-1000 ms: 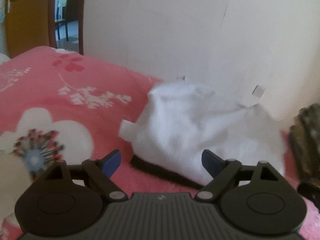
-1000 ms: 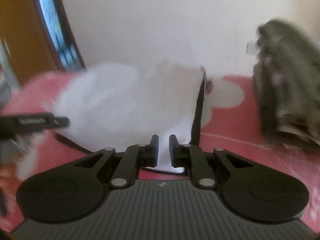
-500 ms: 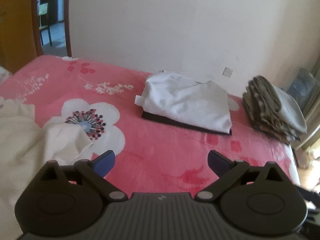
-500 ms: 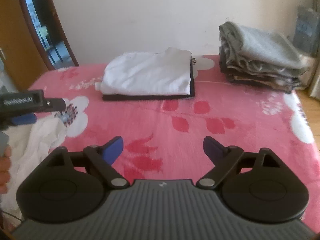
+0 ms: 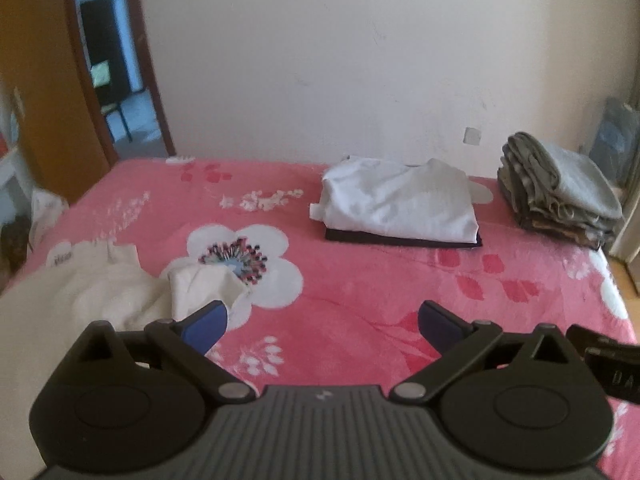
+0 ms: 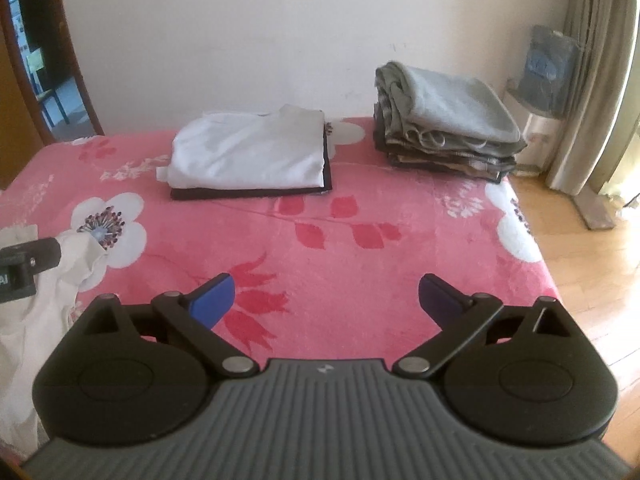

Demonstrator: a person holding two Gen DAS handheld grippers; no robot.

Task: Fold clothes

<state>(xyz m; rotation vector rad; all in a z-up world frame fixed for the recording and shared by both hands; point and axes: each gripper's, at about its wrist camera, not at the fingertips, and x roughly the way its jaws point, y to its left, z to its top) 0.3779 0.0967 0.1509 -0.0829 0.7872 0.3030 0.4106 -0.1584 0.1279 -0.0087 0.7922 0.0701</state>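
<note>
Bedroom, pale wall point(image 5: 360, 60), open doorway point(image 5: 108, 80) at far left, curtain point(image 6: 596, 80) and wood floor point(image 6: 580, 280) at right. Pink flowered bedspread point(image 5: 360, 280) covers the bed. Three lots of clothing on it: one folded white shirt point(image 6: 248, 156) lying on top of one dark folded piece point(image 6: 248, 193), near the wall; one stack of grey and brown folded clothes point(image 6: 444, 120) to its right, well apart, layers too bunched to count; one unfolded cream garment point(image 5: 100, 292) at the near left, cut off by the frame edge in both views. Two grippers. Left gripper point(image 5: 322, 320) has its jaws spread wide, nothing between them. Right gripper point(image 6: 324, 298): jaws have just been opening, now spread wide, only bedspread visible between them. The dark folded piece shows as an edge only. A grey-blue object point(image 6: 548, 68) stands in the far corner, too blurry to identify.
</note>
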